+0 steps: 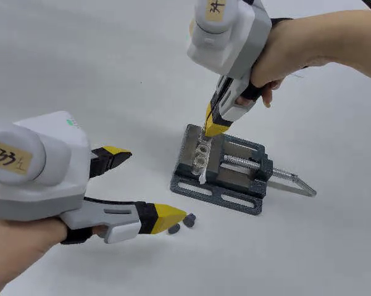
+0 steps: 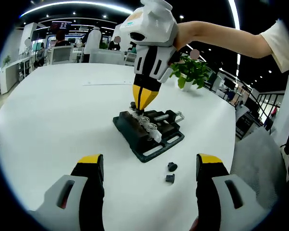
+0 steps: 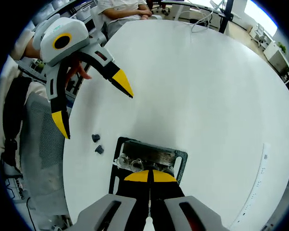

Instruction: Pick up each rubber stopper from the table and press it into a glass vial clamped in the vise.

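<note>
A dark grey vise [image 1: 234, 182] [image 2: 143, 139] [image 3: 175, 158] clamps a short row of clear glass vials [image 1: 201, 159] [image 3: 131, 164]. My right gripper [image 1: 212, 131] [image 3: 150, 176] points straight down with its yellow tips together on the vial at the far end of the row. Whether anything sits between the tips is hidden. Two small dark rubber stoppers [image 1: 189, 217] [image 2: 171, 166] [image 3: 95, 138] lie on the white table in front of the vise. My left gripper [image 1: 145, 185] [image 2: 149, 163] hovers open just left of them, nothing between its jaws.
The vise's screw handle [image 1: 293, 179] sticks out to the right. The white round table [image 1: 111, 74] has open room on all sides of the vise. A potted plant [image 2: 191, 72] stands at the table's far edge, with chairs and people beyond.
</note>
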### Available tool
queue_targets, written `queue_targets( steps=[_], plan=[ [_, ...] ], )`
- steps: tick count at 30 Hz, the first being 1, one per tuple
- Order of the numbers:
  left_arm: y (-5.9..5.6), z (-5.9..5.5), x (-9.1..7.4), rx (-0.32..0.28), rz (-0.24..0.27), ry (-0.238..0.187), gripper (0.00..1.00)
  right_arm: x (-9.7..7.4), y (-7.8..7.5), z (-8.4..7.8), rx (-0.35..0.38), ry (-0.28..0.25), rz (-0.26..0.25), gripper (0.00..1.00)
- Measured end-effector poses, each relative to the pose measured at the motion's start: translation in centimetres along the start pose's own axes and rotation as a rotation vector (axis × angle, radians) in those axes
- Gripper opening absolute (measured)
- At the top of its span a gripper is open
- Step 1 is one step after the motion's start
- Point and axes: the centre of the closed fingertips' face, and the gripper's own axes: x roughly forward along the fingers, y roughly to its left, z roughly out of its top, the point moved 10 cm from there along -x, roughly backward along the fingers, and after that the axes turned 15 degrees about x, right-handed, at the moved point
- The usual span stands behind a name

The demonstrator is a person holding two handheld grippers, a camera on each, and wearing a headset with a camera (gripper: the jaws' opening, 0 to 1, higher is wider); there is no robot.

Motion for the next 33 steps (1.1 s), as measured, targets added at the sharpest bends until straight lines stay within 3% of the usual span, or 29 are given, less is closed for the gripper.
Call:
queue_targets(
  steps=[2, 5, 8, 15, 20, 24, 26, 29, 31, 33],
  plan=[
    [0.0, 0.1, 0.1, 0.002, -0.002, -0.001, 0.77, 0.1, 0.3, 0.1, -0.018, 0.012, -0.017, 0.00],
    [0.0, 0.3, 0.2, 0.001, -0.002, -0.004, 0.77, 0.1, -0.1, 0.3, 0.009, 0.024, -0.017, 0.00],
    [0.1, 0.5, 0.2, 0.006, -0.004, -0.004, 0.77, 0.2, -0.1, 0.3, -0.022, 0.038, -0.029, 0.00],
    [0.2, 0.9, -0.3, 0.009, 0.012, -0.010, 0.77, 0.2, -1.0, -0.4, 0.008, -0.018, -0.003, 0.00],
    [0.0, 0.9, -0.7, 0.014, 0.021, -0.002, 0.77, 0.0, -0.4, -0.9, 0.042, -0.050, -0.001, 0.00],
    [0.0, 0.9, -0.9, 0.017, 0.026, 0.003, 0.77, 0.1, 0.2, -0.3, 0.005, 0.001, -0.045, 0.00],
    [0.0, 1.2, -0.8, 0.019, 0.028, 0.000, 0.77, 0.1, 0.6, 0.3, -0.036, 0.067, -0.098, 0.00],
    [-0.3, 1.9, -0.7, 0.025, 0.028, -0.004, 0.76, 0.3, 1.1, 1.1, -0.085, 0.149, -0.132, 0.00],
    [-0.2, 2.2, -0.8, 0.036, 0.031, -0.011, 0.76, 0.5, 0.7, 1.2, -0.056, 0.136, -0.124, 0.00],
    [-0.2, 2.4, -1.0, 0.038, 0.035, -0.023, 0.76, 0.3, 0.2, 0.7, 0.020, 0.089, -0.082, 0.00]
  ],
)
